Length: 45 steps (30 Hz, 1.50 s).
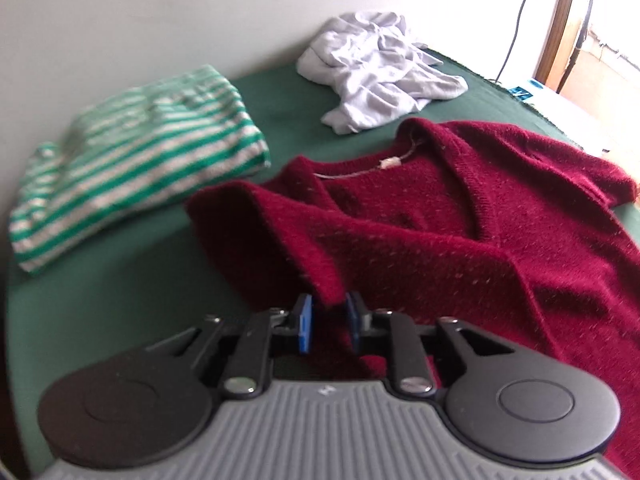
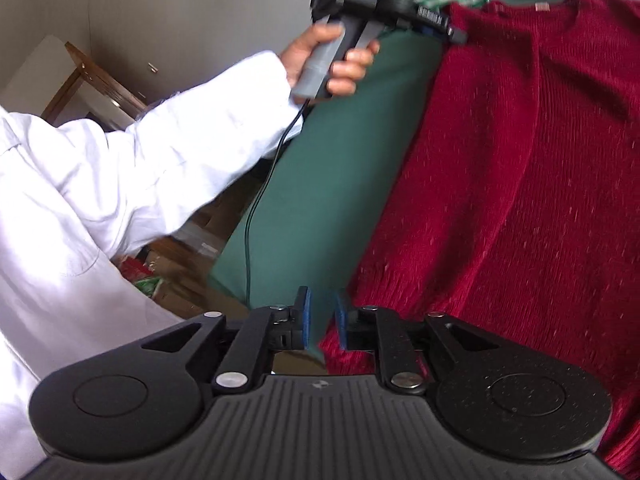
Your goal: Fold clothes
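The right gripper hangs at the hem corner of the dark red knit sweater, blue pads apart, on the green bedsheet. Farther off, a hand in a white sleeve grips the left gripper at the sweater's shoulder.

Home setting, likely spare room doubling as laundry spot. Green cloth-covered worktop standing against plain white wall. Folded green-and-white striped garment, crumpled pale grey clothes, maroon knit sweater lying on it. Brown wooden door frame letting daylight in; wooden furniture, floor clutter showing beside worktop.
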Motion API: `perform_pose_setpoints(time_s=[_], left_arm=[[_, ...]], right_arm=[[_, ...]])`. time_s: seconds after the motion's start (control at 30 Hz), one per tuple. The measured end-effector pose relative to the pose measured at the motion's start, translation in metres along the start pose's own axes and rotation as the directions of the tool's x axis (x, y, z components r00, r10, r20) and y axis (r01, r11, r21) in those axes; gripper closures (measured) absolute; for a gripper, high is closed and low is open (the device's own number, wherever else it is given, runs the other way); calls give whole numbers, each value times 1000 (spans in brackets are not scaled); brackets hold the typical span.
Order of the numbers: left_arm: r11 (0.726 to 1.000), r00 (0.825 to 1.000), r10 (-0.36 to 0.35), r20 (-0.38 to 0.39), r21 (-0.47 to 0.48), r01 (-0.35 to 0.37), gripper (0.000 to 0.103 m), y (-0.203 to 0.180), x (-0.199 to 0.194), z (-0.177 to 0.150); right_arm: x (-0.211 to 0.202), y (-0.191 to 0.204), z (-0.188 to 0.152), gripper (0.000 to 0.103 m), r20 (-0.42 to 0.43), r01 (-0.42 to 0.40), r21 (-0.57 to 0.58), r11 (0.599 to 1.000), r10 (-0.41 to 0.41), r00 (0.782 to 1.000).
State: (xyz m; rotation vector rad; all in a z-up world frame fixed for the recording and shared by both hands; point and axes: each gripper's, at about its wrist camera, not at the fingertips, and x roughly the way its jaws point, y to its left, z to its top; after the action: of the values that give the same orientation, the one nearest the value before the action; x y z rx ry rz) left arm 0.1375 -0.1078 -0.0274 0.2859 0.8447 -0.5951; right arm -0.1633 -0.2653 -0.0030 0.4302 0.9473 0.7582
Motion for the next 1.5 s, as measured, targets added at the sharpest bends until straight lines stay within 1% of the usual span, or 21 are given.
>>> perform_pose_setpoints(time_s=[0.1, 0.17, 0.23, 0.3, 0.37, 0.43, 0.5, 0.63, 0.7, 0.77, 0.83, 0.87, 0.9, 0.93, 1.07, 1.13, 1.2, 1.27, 1.33, 1.47, 1.5], left_arm=[[998, 998, 53, 41, -26, -52, 82, 7, -17, -9], [997, 996, 42, 78, -69, -36, 91, 12, -29, -13], [996, 993, -18, 116, -80, 27, 90, 6, -38, -13], [997, 992, -51, 119, -47, 57, 72, -10, -32, -12], [997, 991, -74, 112, -5, 76, 63, -27, -21, -11], [996, 993, -85, 86, 29, 82, 63, -42, -8, -12], [998, 996, -52, 70, 46, 49, 61, -46, 6, -21], [999, 997, -33, 72, 44, 29, 58, -43, 1, -28], [997, 998, 19, 67, 69, -24, 46, -45, -3, -29], [993, 994, 84, 66, 77, -89, 37, -48, -4, -35], [992, 992, 105, 63, 60, -109, 41, -51, -10, -37], [993, 992, 101, 69, 47, -105, 48, -54, -18, -37], [995, 992, 93, 89, 37, -97, 48, -60, -28, -38], [996, 990, 83, 113, 30, -87, 48, -67, -40, -40], [998, 994, -45, 98, 44, 41, 36, -105, -69, -68], [993, 990, -114, 82, 53, 110, 34, -124, -83, -83], [982, 981, -182, 67, 60, 178, 36, -144, -97, -98], [979, 979, -200, 27, 52, 199, 37, -160, -104, -119], [976, 976, -217, -34, 2, 217, 37, -171, -106, -136], [990, 988, -142, -60, -10, 142, 26, -203, -112, -148], [991, 990, -130, -63, -17, 129, 26, -209, -114, -146]], right_arm=[[9, -5, 4, 84, 24, 19, 21, 1000, -19, 1000], [22, -12, 0, 83, -18, 52, 48, 997, -52, 999], [36, -20, -5, 83, -86, 85, 73, 994, -79, 993], [39, -23, -12, 87, -115, 101, 64, 993, -93, 989], [38, -24, -11, 85, -122, 108, 72, 992, -98, 988], [36, -24, -8, 83, -115, 119, 75, 990, -110, 987], [35, -25, -10, 82, -120, 130, 79, 988, -120, 986], [24, -26, -14, 84, -111, 168, 90, 982, -158, 981], [17, -30, -14, 83, -91, 216, 100, 971, -207, 974], [11, -39, -18, 85, -81, 220, 148, 964, -210, 974], [3, -45, -21, 86, -74, 230, 175, 957, -220, 973], [-2, -45, -21, 85, -69, 248, 174, 953, -239, 968], [-11, -46, -22, 80, -51, 272, 177, 946, -267, 962], [-22, -47, -23, 70, -25, 299, 184, 936, -300, 954], [-80, -65, -46, 69, 112, 339, 326, 883, -392, 913], [-104, -77, -54, 67, 153, 350, 393, 850, -435, 887], [-122, -89, -61, 67, 169, 354, 428, 831, -459, 873], [-132, -97, -67, 67, 179, 354, 425, 833, -461, 869], [-132, -100, -75, 66, 170, 356, 404, 843, -452, 876], [-132, -103, -89, 67, 102, 384, 331, 862, -437, 893], [-134, -100, -91, 67, 99, 382, 311, 870, -429, 898]])
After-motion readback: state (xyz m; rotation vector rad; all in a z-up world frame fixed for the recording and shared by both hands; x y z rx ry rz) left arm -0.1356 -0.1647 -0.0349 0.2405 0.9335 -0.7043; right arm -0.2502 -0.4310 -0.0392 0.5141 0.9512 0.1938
